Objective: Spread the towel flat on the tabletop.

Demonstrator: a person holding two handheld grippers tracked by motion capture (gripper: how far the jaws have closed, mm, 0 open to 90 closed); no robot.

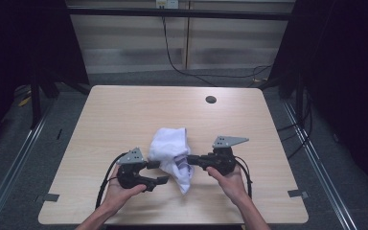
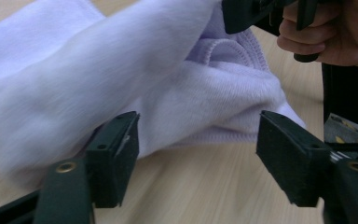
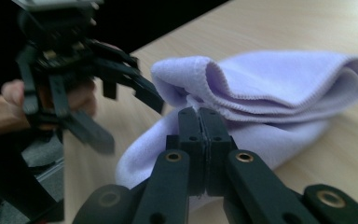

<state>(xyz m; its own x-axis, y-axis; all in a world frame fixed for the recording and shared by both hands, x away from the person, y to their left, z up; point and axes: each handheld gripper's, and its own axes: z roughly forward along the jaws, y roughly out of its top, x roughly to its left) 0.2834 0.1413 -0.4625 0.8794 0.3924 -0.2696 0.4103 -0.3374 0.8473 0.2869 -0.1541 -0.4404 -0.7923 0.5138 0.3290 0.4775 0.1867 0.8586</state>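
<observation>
Lavender fleece, a soft crumpled cloth (image 1: 172, 152), lies on the pale wooden table (image 1: 124, 110) between my two pairs of jaws. It looks light and limp, so it should sag wherever I lift it; the stitched hem is the best hold. My right gripper (image 3: 199, 116) is pressed together, pinching a fold. My left gripper (image 2: 198, 144) is spread, cloth just ahead. Both hands lie low, pointing inward.
</observation>
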